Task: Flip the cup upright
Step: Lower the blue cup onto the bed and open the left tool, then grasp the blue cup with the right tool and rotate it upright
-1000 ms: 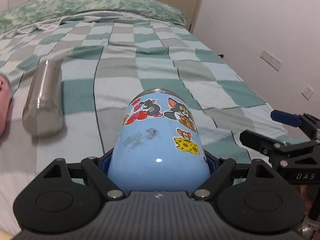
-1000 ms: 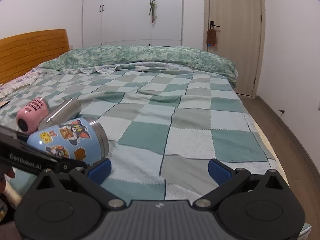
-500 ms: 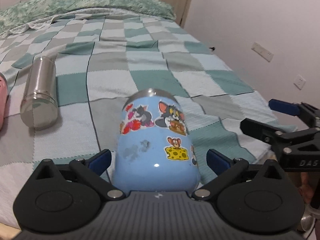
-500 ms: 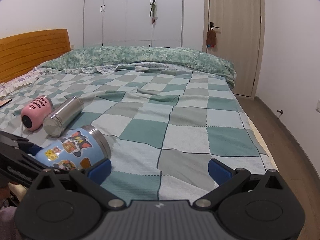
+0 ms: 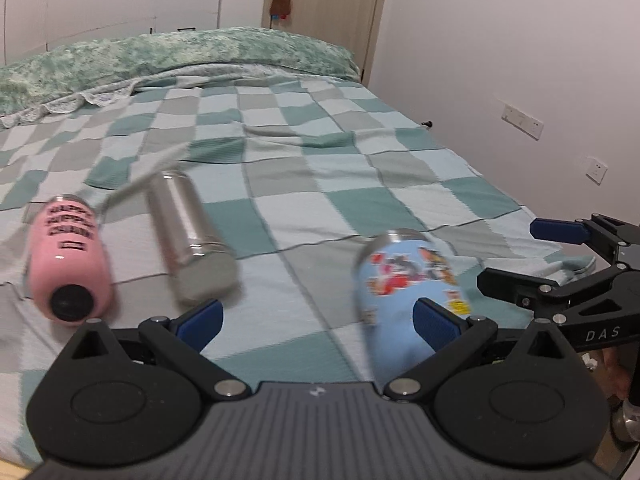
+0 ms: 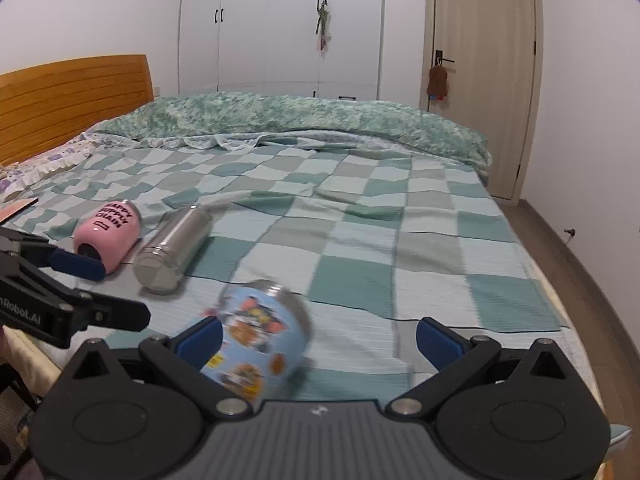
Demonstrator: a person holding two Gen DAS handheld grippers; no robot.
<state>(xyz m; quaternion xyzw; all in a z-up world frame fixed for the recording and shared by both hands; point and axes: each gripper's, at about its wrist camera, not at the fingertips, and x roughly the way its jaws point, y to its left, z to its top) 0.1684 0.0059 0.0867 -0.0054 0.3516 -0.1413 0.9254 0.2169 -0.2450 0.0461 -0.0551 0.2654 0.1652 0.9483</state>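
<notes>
The light blue cartoon-sticker cup [image 5: 404,292] lies on its side on the checked blanket near the bed's front edge, steel rim pointing away; it looks blurred. It also shows in the right wrist view [image 6: 260,332], just inside my right gripper's left finger. My left gripper [image 5: 318,320] is open and empty, its right finger in front of the cup. My right gripper [image 6: 318,334] is open and empty. In the left wrist view the right gripper [image 5: 560,256] sits at the right edge. In the right wrist view the left gripper [image 6: 80,292] sits at the left.
A pink bottle [image 5: 68,256] and a steel flask [image 5: 192,232] lie on their sides left of the cup, also in the right wrist view as bottle [image 6: 108,232] and flask [image 6: 172,248]. A green duvet [image 6: 300,120] lies at the back; a wall [image 5: 520,60] runs along the right.
My left gripper opened and let go of the blue cup, then swung left and back. The cup now lies loose on the blanket. The right gripper stayed open.
</notes>
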